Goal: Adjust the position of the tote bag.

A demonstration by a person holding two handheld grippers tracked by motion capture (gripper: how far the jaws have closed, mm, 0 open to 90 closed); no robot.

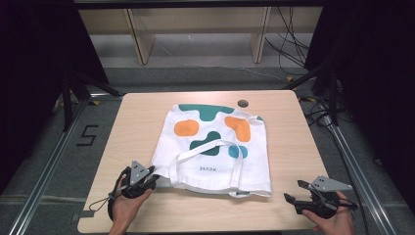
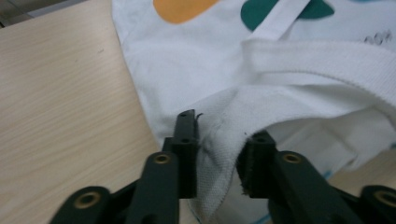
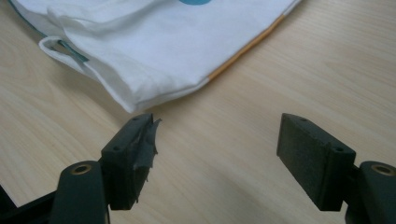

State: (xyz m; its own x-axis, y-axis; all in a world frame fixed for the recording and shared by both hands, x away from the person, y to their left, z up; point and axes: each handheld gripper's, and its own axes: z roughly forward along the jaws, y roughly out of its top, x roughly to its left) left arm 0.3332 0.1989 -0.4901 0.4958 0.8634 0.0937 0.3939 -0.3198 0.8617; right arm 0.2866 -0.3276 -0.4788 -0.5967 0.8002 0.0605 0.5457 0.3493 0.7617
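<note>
1. One tote bag (image 1: 215, 147) lay flat near the middle of the worktop (image 1: 127, 132) in the high view, its opening toward me and its two handles looped over the printed face. It looked light, soft and limp to me, likely to sag and drag if lifted by one corner; I judged the stitched rim at both near corners the best hold. My left gripper (image 1: 152, 177) sat at the near left corner, my right gripper (image 1: 292, 190) apart from the cloth, off the near right corner. How many layers lay under the top panel I could not make out.

2. In the left gripper view, the left gripper (image 2: 215, 140) was clamped on the bag's (image 2: 187, 60) hemmed edge, a fold of thick weave bunched between the jaws. Whether one layer or both was caught I could not tell; a handle (image 2: 327, 65) crossed just beyond.

3. In the right gripper view, the right gripper (image 3: 219, 135) stood wide apart over bare worktop (image 3: 303, 56), holding nothing, with the bag's (image 3: 163, 42) corner just ahead of one jaw. The rest of the bag ran out of frame.
</note>
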